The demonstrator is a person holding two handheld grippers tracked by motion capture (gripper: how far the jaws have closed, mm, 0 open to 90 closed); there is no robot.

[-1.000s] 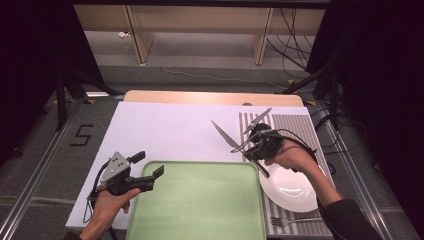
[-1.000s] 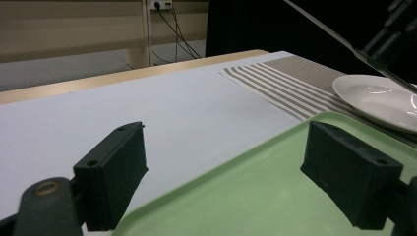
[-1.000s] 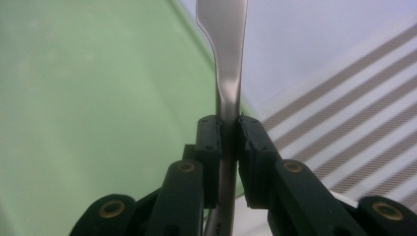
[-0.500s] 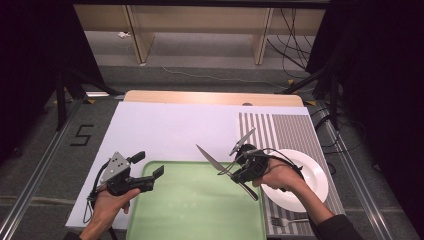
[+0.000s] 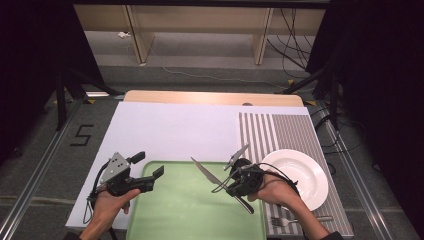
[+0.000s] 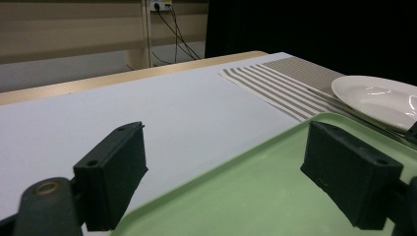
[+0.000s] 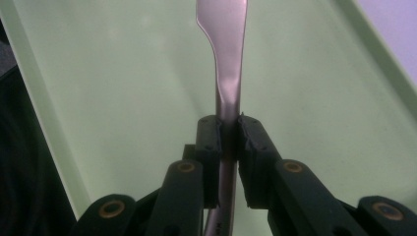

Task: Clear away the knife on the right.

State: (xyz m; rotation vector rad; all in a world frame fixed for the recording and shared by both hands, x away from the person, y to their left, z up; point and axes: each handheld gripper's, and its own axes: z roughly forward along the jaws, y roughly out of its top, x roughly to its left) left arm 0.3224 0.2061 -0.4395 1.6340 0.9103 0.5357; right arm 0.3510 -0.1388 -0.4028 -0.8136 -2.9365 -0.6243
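A green tray [image 5: 195, 205] lies at the near edge of the white-covered table [image 5: 175, 130], and everything turns on it. To the tray's right, on a striped mat [image 5: 280, 130], sits a white plate [image 5: 300, 172], with a fork [image 5: 295, 219] just in front of the plate. At the tray's left rim, the left gripper [image 5: 145, 172] hovers with its jaws wide apart and empty, one over the tray, one outside it. Over the tray's right half, the right gripper [image 7: 229, 135] pinches a table knife [image 5: 210, 175] by the neck, blade raised and pointing across the tray. The risk appears to lie in that narrow grip: smooth metal held at one thin point could pivot or slip, dropping the knife onto the tray's rim or off it rather than flat inside.
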